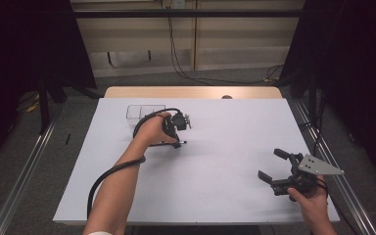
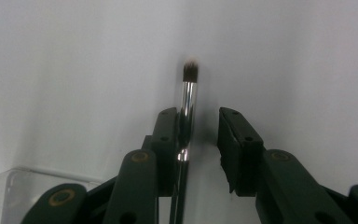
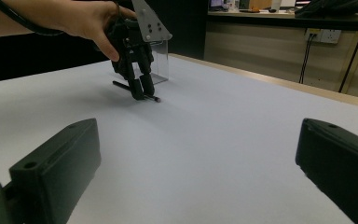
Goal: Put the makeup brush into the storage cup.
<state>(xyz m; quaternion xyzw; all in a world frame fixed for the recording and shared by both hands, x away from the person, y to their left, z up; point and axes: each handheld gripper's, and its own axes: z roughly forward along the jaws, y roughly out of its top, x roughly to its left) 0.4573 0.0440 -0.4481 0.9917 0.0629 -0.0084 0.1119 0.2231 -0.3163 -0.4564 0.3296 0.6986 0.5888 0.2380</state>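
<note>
Left gripper point(image 2: 200, 135) set down over a small brush point(image 2: 189, 95) on the white table cover point(image 1: 215, 161), right gripper point(image 1: 273, 166) held apart.

The brush lies flat on the cover just in front of the clear plastic box point(image 1: 144, 111), on the person's side of it, its dark bristle tip and shiny metal ferrule poking out beyond the jaws. In the left gripper view the brush rests against one pad while a clear gap stands between it and the other pad, so the jaws straddle it without pinching it. The person's left hand point(image 1: 152, 129) grips that tool from above, jaws pointing down at the cover. The right gripper sits well away from the box, toward the near right corner of the cover, held in the right hand point(image 1: 313, 200) with its jaws spread wide and nothing between them.
</note>
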